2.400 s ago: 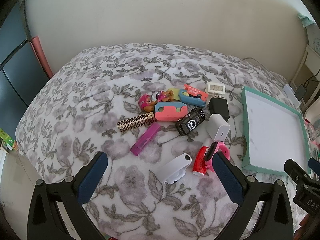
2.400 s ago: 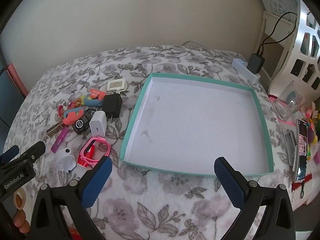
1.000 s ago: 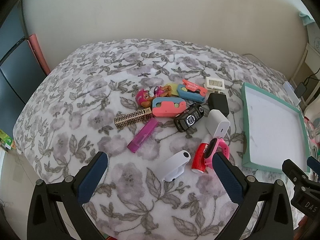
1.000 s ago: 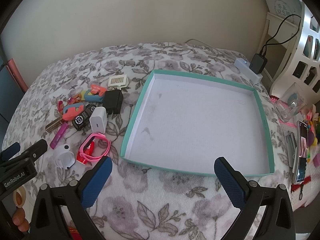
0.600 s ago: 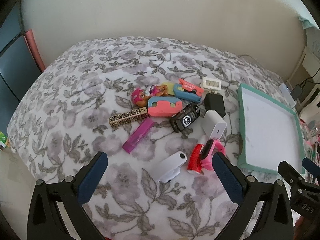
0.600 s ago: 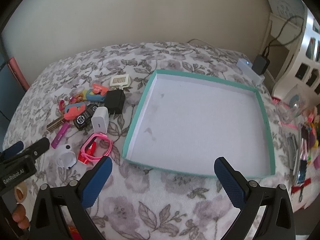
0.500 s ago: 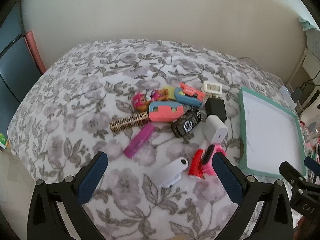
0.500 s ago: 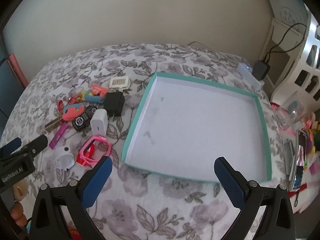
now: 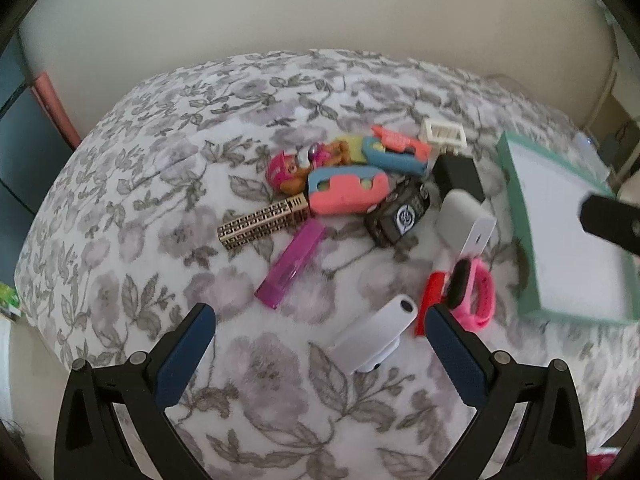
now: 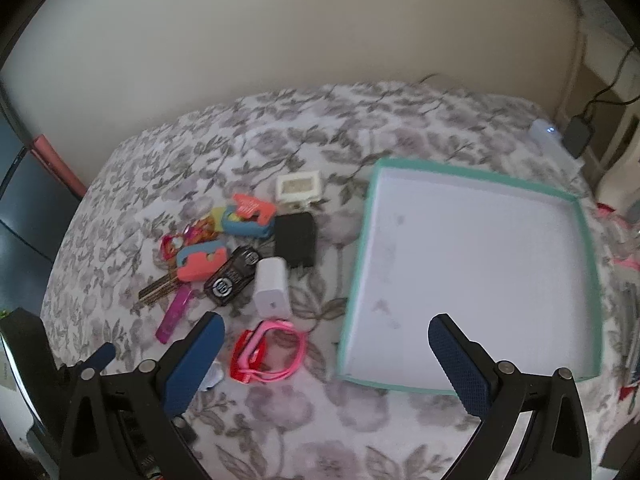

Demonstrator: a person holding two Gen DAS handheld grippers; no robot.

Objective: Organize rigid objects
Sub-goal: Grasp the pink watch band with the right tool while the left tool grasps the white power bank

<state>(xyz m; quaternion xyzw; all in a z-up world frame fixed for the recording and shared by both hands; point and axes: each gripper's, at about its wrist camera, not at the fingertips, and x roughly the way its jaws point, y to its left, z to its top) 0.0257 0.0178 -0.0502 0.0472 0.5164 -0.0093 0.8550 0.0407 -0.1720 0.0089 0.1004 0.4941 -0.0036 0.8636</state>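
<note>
Now both grippers hang over the flowery blanket (image 9: 120,184) with their fingers spread wide and nothing in them. Just ahead of the left gripper (image 9: 320,344) lies a white clip (image 9: 374,330), next to a pink watch (image 9: 474,292). More small toys sit in a pile behind, like a purple stick (image 9: 291,265) and a white charger (image 10: 273,292). Ahead of the right gripper (image 10: 326,354) is the green tray (image 10: 588,232), with nothing inside it, just beside the pile.
</note>
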